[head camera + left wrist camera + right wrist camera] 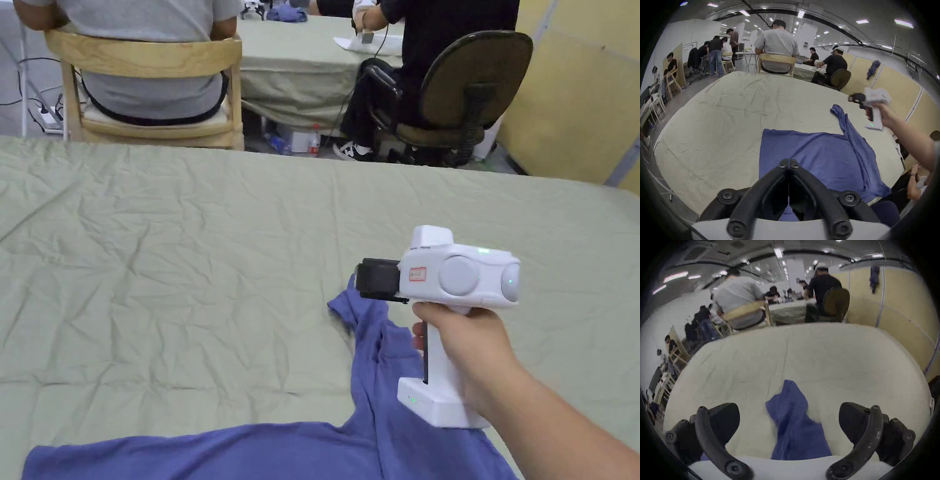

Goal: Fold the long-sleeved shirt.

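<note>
A blue long-sleeved shirt (281, 450) lies on the green-covered table (187, 250) at the near edge, its body spread flat (818, 154). One sleeve (369, 337) runs away from the body across the cloth, bunched at its end (841, 116). My right gripper (377, 279) hovers just over that sleeve end, held by a hand. In the right gripper view the gripper (788, 415) is open, jaws wide apart, with the sleeve (792, 418) lying below and between them. My left gripper (788, 162) is over the near part of the shirt body, tips closed together with no cloth visibly pinched.
The wrinkled table cover stretches bare to the left and far side. Beyond the far edge a person sits on a wooden chair (150, 62) and another on a dark office chair (469, 87). A yellow partition (575, 94) stands at the right.
</note>
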A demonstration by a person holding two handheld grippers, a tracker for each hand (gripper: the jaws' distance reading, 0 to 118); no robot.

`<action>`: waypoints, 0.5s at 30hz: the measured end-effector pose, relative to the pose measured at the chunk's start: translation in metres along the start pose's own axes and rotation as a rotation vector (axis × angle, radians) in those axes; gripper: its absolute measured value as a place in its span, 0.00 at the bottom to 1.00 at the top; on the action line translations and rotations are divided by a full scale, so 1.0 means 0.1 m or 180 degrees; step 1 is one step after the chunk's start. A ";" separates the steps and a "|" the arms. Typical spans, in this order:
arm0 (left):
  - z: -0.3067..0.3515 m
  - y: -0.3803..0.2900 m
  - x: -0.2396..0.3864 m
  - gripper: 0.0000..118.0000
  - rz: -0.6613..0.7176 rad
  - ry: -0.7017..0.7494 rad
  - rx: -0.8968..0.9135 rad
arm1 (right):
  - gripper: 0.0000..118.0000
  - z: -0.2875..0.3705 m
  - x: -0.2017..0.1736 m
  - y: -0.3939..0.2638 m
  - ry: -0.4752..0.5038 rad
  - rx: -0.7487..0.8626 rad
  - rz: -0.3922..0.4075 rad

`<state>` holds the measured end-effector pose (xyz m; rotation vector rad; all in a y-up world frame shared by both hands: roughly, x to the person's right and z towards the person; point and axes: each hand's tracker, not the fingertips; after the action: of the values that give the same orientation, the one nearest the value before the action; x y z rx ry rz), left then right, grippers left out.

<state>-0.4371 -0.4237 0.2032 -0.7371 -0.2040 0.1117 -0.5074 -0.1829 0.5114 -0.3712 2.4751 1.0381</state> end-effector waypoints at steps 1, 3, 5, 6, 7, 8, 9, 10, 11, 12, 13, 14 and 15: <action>0.03 -0.04 0.01 0.00 -0.0007 0.0002 -0.0017 | 1.00 -0.24 -0.02 0.05 -0.0052 -0.0070 -0.0046; 0.03 -0.13 -0.02 0.00 -0.0016 0.0008 -0.0061 | 0.75 -0.57 -0.01 0.05 -0.0151 -0.0541 -0.0176; 0.03 -0.27 0.00 0.00 0.0007 0.0006 -0.0123 | 0.36 -0.78 0.01 0.00 -0.0249 -0.0783 -0.0285; 0.00 -0.34 0.02 0.00 0.0022 -0.0007 -0.0148 | 0.23 -0.87 0.03 -0.02 -0.0297 -0.0938 -0.0310; -0.01 -0.39 0.02 0.00 0.0036 -0.0009 -0.0170 | 0.19 -0.90 0.05 -0.04 -0.0279 -0.1001 -0.0349; 0.01 -0.43 0.01 0.00 0.0042 0.0001 -0.0199 | 0.13 -0.80 0.10 -0.03 -0.0152 -0.0872 -0.0403; 0.05 -0.43 0.00 0.00 0.0036 0.0011 -0.0216 | 0.08 -0.70 0.11 0.03 -0.0162 -0.0825 -0.0410; 0.06 -0.41 -0.01 0.00 0.0029 0.0021 -0.0226 | 0.09 -0.53 0.09 0.05 -0.0202 -0.0749 -0.0414; 0.06 -0.38 0.00 0.00 0.0030 0.0020 -0.0226 | 0.09 -0.34 0.08 0.10 -0.0250 -0.0628 -0.0262; 0.00 -0.34 0.03 0.00 0.0040 -0.0007 -0.0209 | 0.08 -0.12 0.06 0.13 -0.0161 -0.0507 -0.0056; -0.04 -0.30 0.08 0.00 0.0045 -0.0028 -0.0184 | 0.08 0.11 0.05 0.16 -0.0109 -0.0419 0.0070; -0.09 -0.24 0.10 0.00 0.0044 -0.0046 -0.0156 | 0.08 0.20 0.12 0.24 -0.0067 -0.0379 0.0144; -0.14 -0.14 0.11 0.00 0.0032 -0.0063 -0.0126 | 0.08 0.46 0.14 0.25 -0.0034 -0.0280 0.0223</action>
<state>-0.4232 -0.4413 0.2037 -0.7768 -0.2218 0.1247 -0.5161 -0.1337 0.4909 -0.3068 2.4545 1.1771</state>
